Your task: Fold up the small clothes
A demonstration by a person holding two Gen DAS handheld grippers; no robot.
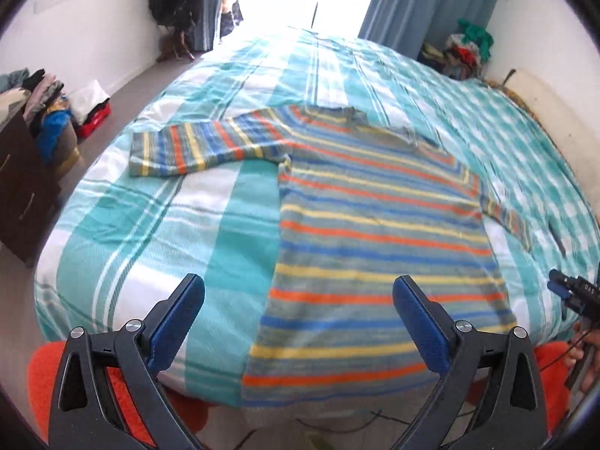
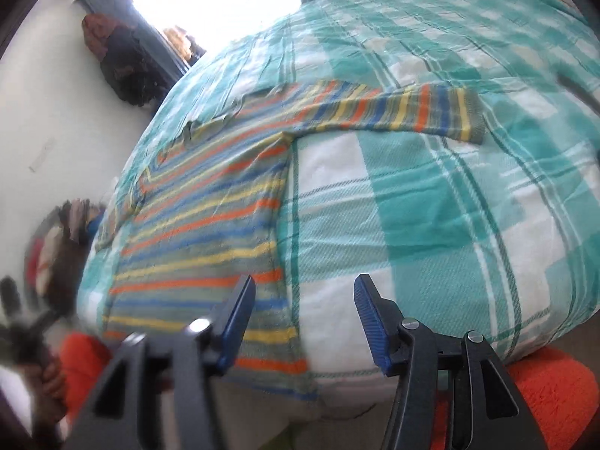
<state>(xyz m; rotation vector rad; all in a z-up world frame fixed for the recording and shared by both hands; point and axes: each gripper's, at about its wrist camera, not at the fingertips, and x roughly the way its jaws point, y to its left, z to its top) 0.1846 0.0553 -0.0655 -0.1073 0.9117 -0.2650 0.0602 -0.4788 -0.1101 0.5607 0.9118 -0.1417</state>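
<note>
Item: one striped sweater (image 1: 375,225), spread flat on the near half of the teal plaid bedspread (image 1: 210,225), hem at the near edge.

Sleeves: two, one out left, one trailing right.

Grippers: two. Left gripper (image 1: 298,311) and right gripper (image 2: 303,315) both spread wide, holding nothing (above the hem).

Method, as judged: pinch hem corners together, squarely, lift evenly, fold away.

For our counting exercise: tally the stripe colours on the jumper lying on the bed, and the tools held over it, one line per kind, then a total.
Jumper stripe colours (orange, yellow, blue, grey-green): 4
Tools, left tool and right tool, both open: 2
Total: 6
</note>
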